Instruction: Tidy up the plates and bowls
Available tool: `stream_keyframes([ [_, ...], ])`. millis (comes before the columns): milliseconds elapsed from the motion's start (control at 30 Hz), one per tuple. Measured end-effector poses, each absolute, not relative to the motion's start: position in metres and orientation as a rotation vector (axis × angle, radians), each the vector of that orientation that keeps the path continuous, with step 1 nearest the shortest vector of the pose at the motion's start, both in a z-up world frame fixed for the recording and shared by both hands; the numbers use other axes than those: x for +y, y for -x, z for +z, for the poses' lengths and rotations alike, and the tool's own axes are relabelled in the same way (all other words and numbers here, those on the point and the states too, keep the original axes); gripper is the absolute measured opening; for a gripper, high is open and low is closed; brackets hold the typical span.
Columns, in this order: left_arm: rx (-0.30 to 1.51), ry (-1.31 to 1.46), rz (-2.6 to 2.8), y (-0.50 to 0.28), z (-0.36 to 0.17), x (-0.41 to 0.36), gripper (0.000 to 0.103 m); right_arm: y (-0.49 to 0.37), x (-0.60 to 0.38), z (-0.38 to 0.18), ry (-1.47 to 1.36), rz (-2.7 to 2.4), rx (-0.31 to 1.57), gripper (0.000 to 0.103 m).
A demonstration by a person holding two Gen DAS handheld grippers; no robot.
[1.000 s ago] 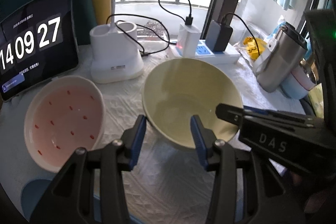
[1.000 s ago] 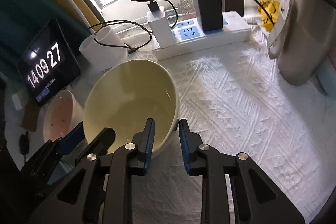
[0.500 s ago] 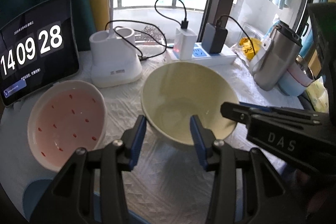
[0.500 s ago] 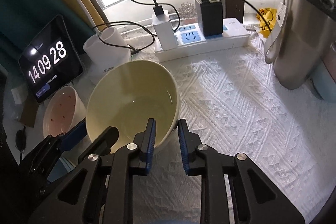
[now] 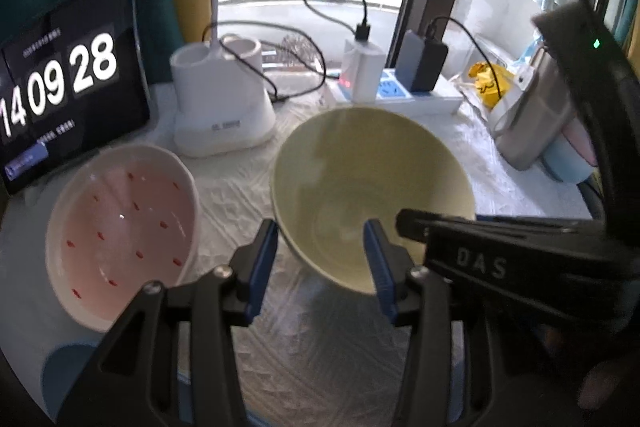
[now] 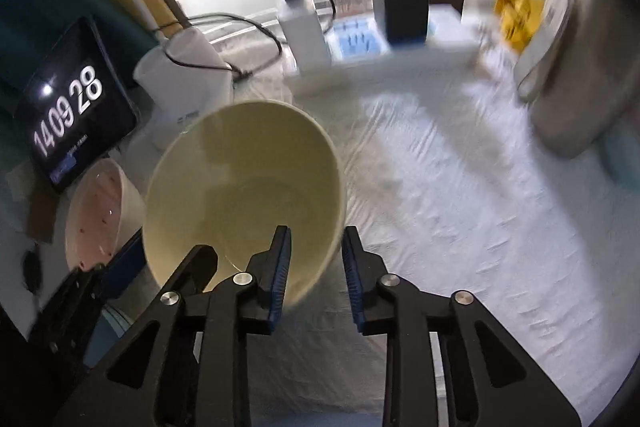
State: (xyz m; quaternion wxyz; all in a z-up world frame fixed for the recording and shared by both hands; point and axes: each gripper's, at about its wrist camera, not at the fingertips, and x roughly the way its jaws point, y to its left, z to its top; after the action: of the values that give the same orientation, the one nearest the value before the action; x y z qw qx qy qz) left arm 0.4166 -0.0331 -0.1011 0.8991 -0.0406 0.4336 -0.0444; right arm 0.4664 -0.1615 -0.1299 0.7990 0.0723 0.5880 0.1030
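A pale yellow bowl (image 5: 372, 179) stands on the white cloth in the middle of the left wrist view. A pink bowl with red specks (image 5: 120, 227) sits to its left. My left gripper (image 5: 322, 267) hovers open in front of the yellow bowl's near wall and its pads touch nothing. My right gripper (image 6: 316, 267) straddles the rim of the yellow bowl (image 6: 240, 187), one pad inside and one outside. Its jaws are opening and a gap shows beside the inner pad. From the left wrist view the right gripper's fingers (image 5: 412, 219) reach over the bowl's right rim.
At the back stand a tablet showing a clock (image 5: 68, 83), a white holder (image 5: 224, 103), a power strip with chargers and cables (image 5: 400, 95) and a steel flask (image 5: 536, 115). A light blue rounded edge (image 5: 68, 363) shows at the lower left.
The right gripper's jaws have widened a little around the bowl's rim, and its view has dipped closer to the bowl and is blurred. The left gripper has stayed put.
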Motion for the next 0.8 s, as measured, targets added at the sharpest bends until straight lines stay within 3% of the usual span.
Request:
stream_keyframes([
  [133, 0.887, 0.053, -0.101, -0.416, -0.102, -0.037, 0.046, -0.469, -0.161, -0.14, -0.172, 0.222, 1.265, 0.022],
  [800, 0.769, 0.022, -0.116, -0.386, -0.065, -0.044, 0.046, -0.436, -0.173, -0.105, -0.21, 0.252, 1.148, 0.02],
])
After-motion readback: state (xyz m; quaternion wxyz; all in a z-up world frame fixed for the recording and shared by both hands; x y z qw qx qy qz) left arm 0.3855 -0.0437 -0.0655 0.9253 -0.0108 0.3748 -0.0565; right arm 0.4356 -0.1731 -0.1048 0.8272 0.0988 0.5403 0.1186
